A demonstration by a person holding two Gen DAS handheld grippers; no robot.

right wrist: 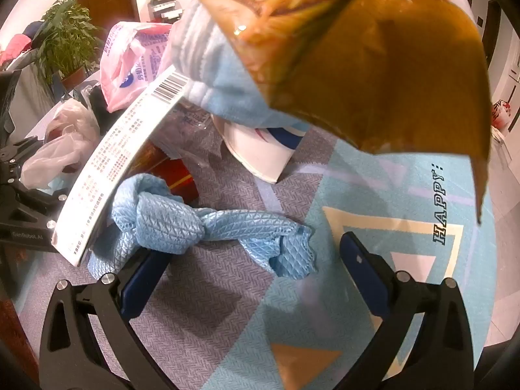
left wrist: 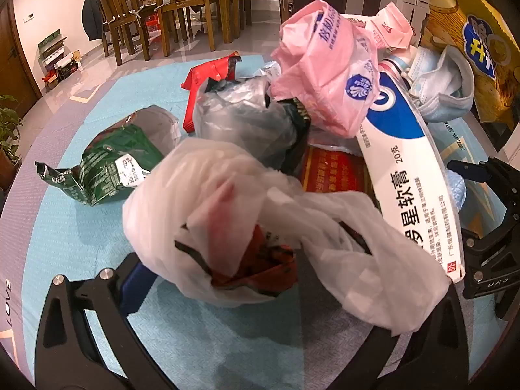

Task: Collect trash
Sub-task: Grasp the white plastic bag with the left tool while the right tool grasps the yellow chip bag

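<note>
A heap of trash lies on a patterned floor mat [left wrist: 81,243]. In the left wrist view my left gripper [left wrist: 279,279] stands wide open around a white plastic bag [left wrist: 227,208] with a red wrapper [left wrist: 256,266] inside; the bag hides its right fingertip. Behind lie a green snack wrapper [left wrist: 107,165], a grey bag [left wrist: 240,120], a pink bag [left wrist: 325,71] and a white ointment box [left wrist: 409,175]. In the right wrist view my right gripper [right wrist: 256,256] is open, with a knotted blue cloth [right wrist: 182,224] between and just beyond its fingers. A brown snack bag [right wrist: 373,65] hangs close above.
Blue face masks [left wrist: 438,81] and a white paper cup [right wrist: 260,149] sit in the heap. Wooden chairs and a dining table [left wrist: 182,3] stand beyond the mat. A potted plant [right wrist: 68,39] stands at the far left. The mat's "HAPPY" print [right wrist: 442,208] lies right of my right gripper.
</note>
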